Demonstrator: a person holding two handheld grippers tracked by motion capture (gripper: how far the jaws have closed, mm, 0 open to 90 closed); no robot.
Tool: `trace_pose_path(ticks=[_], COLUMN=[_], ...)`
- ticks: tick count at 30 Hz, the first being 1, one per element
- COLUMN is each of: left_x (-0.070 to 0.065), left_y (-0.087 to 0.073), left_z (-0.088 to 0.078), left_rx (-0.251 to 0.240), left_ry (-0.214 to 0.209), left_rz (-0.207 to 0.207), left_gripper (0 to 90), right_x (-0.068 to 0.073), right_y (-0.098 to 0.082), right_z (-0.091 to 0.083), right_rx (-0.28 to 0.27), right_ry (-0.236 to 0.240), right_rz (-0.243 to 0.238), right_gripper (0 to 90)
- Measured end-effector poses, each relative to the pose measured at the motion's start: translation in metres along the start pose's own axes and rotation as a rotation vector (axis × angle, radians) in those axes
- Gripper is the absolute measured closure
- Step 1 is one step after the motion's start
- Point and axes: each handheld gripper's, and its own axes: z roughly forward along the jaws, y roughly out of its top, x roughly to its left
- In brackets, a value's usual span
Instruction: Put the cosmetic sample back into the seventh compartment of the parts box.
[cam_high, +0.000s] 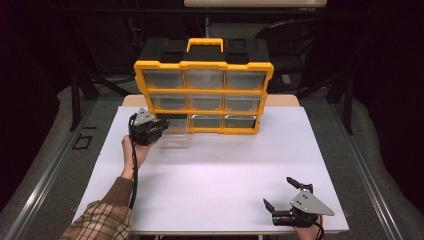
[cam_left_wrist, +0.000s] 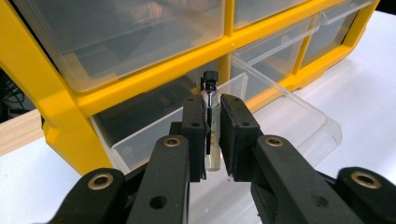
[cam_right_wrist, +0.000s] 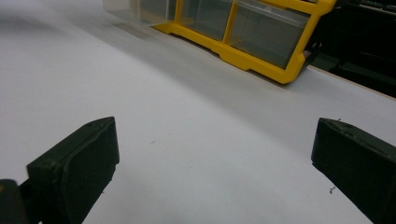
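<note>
Workshop-like lab: parts organizer (cam_high: 204, 90), white table (cam_high: 220, 175).

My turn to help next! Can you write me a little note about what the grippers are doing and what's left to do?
Left gripper: shut on a small glass bottle with a black cap, held upright just above the pulled-out clear drawer.
Right gripper: open, holding nothing, near the front right of the white table.
The drawer is the bottom-left one of the yellow box of drawers, standing at the back of the table.
Done: drawer opened, bottle picked up.
Left, probably: lower the bottle into the drawer, let go, push the drawer shut.
</note>
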Motion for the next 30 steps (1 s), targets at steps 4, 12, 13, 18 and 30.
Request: trace_pose_path(ticks=[4, 12, 13, 18, 30], left_x=[-0.0002, 0.0011, 0.0012, 0.0007, -0.0027], left_y=[-0.0007, -0.0029, -0.0030, -0.0034, 0.0038], left_z=[0.0016, 0.0055, 0.0059, 0.0083, -0.0004], left_rx=[0.008, 0.038, 0.040, 0.065, 0.041], left_ry=[0.001, 0.000, 0.000, -0.001, 0.026], left_rz=[-0.002, -0.004, -0.001, 0.003, 0.001], left_gripper=[80.5, 80.4, 80.4, 79.8, 35.8], right_x=[0.0000, 0.0000, 0.0000, -0.0001, -0.0001], right_y=[0.0000, -0.0001, -0.0001, -0.0001, 0.0001], right_z=[0.0001, 0.0004, 0.0004, 0.0006, 0.0005], right_rx=[0.000, 0.002, 0.004, 0.003, 0.001], right_ry=[0.000, -0.001, 0.001, 0.001, 0.000], right_rz=[0.001, -0.001, 0.000, -0.002, -0.002], right_gripper=[0.2, 0.2, 0.2, 0.2, 0.2])
